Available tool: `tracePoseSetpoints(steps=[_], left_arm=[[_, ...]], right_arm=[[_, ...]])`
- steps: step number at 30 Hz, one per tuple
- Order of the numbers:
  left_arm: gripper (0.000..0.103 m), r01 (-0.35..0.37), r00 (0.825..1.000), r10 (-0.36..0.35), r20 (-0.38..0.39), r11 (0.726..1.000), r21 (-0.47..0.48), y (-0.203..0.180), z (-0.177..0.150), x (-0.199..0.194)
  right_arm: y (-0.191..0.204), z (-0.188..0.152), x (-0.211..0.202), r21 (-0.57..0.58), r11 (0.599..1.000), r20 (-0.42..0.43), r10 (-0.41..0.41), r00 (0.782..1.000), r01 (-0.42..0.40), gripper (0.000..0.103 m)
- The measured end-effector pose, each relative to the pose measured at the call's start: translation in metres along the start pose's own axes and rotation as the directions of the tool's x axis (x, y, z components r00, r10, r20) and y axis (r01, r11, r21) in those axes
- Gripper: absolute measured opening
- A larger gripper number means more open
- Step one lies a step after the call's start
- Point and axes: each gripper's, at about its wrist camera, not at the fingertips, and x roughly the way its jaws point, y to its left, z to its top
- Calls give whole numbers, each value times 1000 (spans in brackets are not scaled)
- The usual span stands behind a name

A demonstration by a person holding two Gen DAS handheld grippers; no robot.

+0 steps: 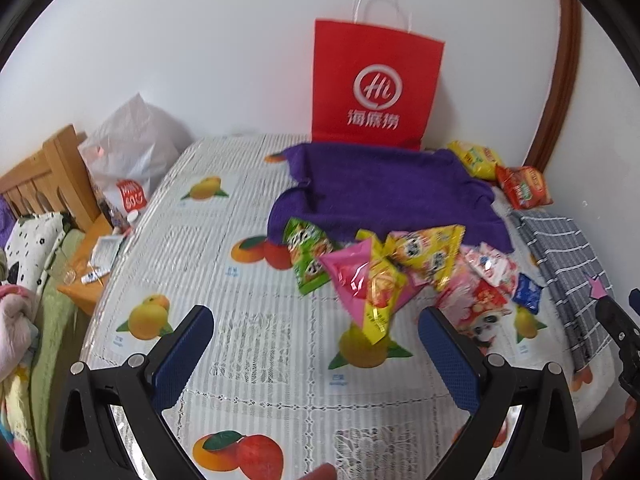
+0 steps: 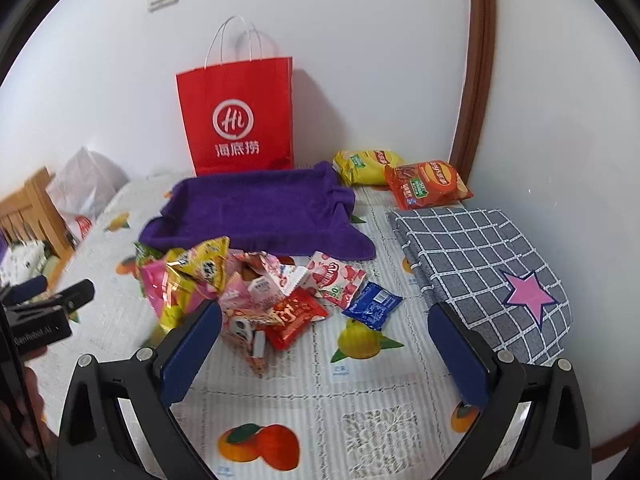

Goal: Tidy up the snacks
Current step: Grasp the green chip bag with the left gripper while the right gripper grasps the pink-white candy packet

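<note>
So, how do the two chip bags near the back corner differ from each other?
The yellow chip bag is yellow, while the orange chip bag is orange-red. The yellow chip bag lies farther back, close to the wall and beside the purple towel; the orange chip bag lies nearer, next to the grey checked cloth, partly overlapping the yellow one. Both are puffy, sealed, and apart from the snack pile.

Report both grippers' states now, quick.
Left gripper: open, holding nothing, above the table short of the snack pile.
Right gripper: open, holding nothing, by the same pile.
</note>
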Motion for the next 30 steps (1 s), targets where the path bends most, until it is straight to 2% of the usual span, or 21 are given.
tracePoseSetpoints(steps=[6, 12, 18, 25, 30], left_arm=[[103, -5, 999, 5, -50, 1000, -1, 7, -3, 26], [103, -21, 996, 19, -88, 999, -28, 15, -1, 48], [103, -52, 994, 48, -94, 998, -43, 26, 5, 65], [103, -45, 994, 36, -107, 996, -83, 27, 19, 85], [103, -41, 993, 29, -116, 994, -104, 25, 34, 102]], right_arm=[[-2, -6, 31, 50, 994, -55, 97, 994, -94, 97], [2, -8, 53, 40, 994, -90, 109, 990, -106, 93], [7, -7, 70, 36, 990, -112, 142, 984, -139, 89], [17, -8, 84, 36, 979, -144, 204, 968, -201, 89], [22, -14, 95, 4, 981, -170, 191, 967, -193, 89]])
